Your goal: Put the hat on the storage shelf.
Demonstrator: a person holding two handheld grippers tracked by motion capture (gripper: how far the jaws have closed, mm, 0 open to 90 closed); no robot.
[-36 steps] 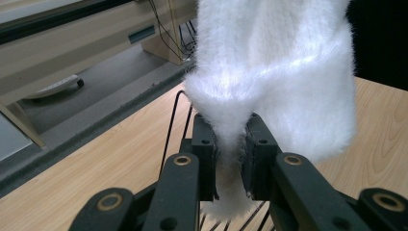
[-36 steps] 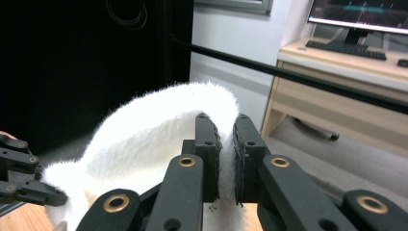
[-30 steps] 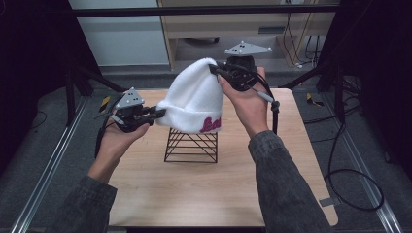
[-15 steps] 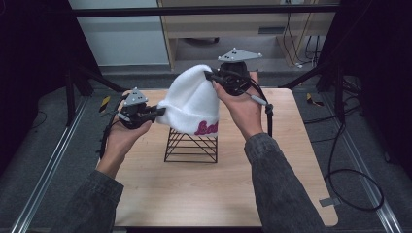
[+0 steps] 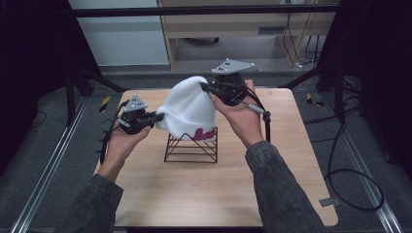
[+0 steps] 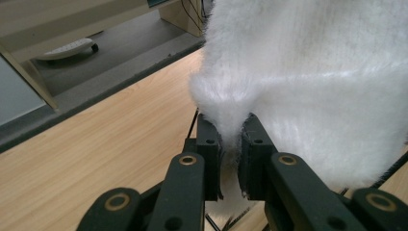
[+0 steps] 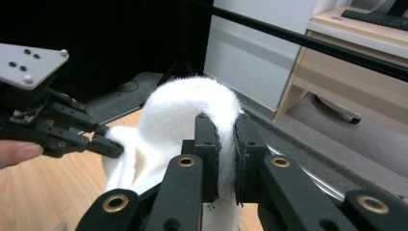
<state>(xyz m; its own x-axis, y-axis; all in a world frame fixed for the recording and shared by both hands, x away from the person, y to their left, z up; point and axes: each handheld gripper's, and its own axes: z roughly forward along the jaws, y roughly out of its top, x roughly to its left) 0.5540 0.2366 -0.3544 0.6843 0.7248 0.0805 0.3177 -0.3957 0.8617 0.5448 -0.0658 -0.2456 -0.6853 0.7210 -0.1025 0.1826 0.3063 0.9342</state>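
Hat first: white fuzzy beanie (image 5: pixel 187 112) with pink lettering on the cuff, sitting near the middle of the high view, draped over the top of a black wire stand (image 5: pixel 191 147). Its lower edge with the lettering hangs down over the upper part of the wire frame, and the crown bulges up toward the upper centre of the frame.

Left tool (image 5: pixel 154 117) comes in from the left of the frame and has its jaws clamped on the hat's left edge. In the left gripper view you can see it plainly: left tool (image 6: pixel 230 139) has a pinch of white fluff squeezed between the two black jaws, with the rest of the hat (image 6: pixel 327 82) filling the upper right of that frame.

Right tool (image 5: pixel 206 88) is up at the top of the hat, a bit right of centre in the high view, also clamped on the fabric. From the right gripper view, right tool (image 7: pixel 226 130) has a fold of the hat (image 7: pixel 183 110) nipped between its jaws, and the other tool shows at the left edge of that frame biting the far side.

Everything sits on a light wooden surface (image 5: pixel 272 189), stand roughly central on it. Both grey sleeves come in from the bottom of the high view. Behind the surface, upper part of the frame, there's a pale wooden cabinet (image 5: pixel 243 29).
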